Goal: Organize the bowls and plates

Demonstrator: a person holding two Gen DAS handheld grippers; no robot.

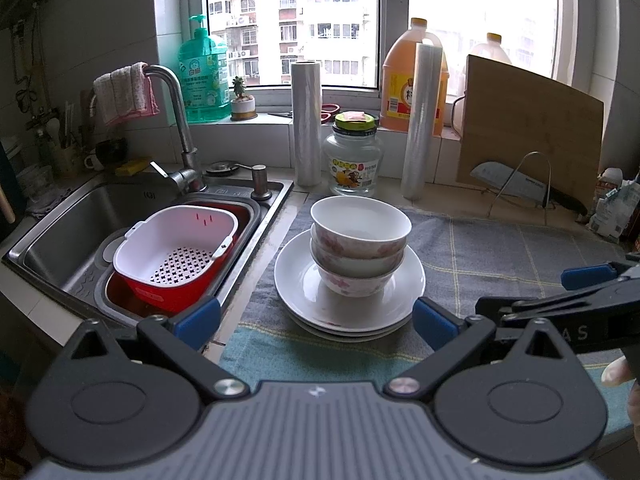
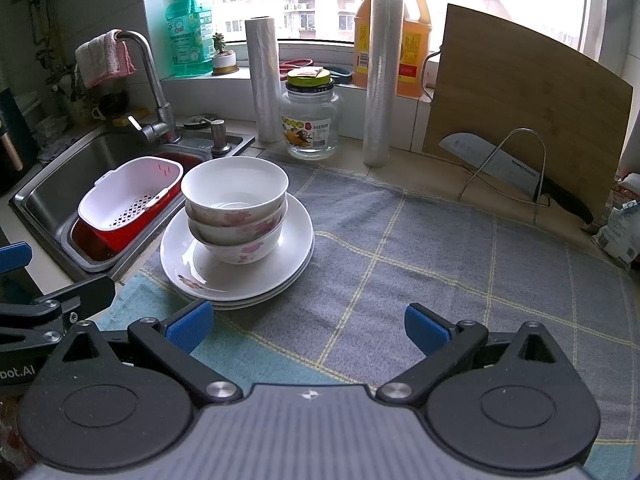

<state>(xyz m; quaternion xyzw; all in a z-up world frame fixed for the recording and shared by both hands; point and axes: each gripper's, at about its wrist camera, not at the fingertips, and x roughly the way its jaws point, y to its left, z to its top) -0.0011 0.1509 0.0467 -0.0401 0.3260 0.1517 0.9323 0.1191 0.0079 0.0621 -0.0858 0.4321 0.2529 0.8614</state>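
Observation:
Three white bowls with pink flowers (image 1: 360, 240) (image 2: 236, 208) are nested upright on a stack of white plates (image 1: 296, 280) (image 2: 288, 248). The stack rests on a grey checked cloth (image 1: 500, 252) (image 2: 420, 248) beside the sink. My left gripper (image 1: 316, 322) is open and empty, just in front of the plates. My right gripper (image 2: 308, 330) is open and empty, low over the cloth to the right of the stack; it also shows in the left wrist view (image 1: 584, 276).
A steel sink (image 1: 80, 216) (image 2: 60, 168) at left holds a white strainer (image 1: 176, 248) (image 2: 128, 192) in a red basin. Behind the cloth stand a glass jar (image 1: 354, 156) (image 2: 310, 116), two film rolls (image 1: 306, 124) (image 2: 378, 80), a cutting board (image 1: 528, 132) (image 2: 528, 108) and a cleaver (image 1: 516, 188) (image 2: 500, 168) on a wire rack.

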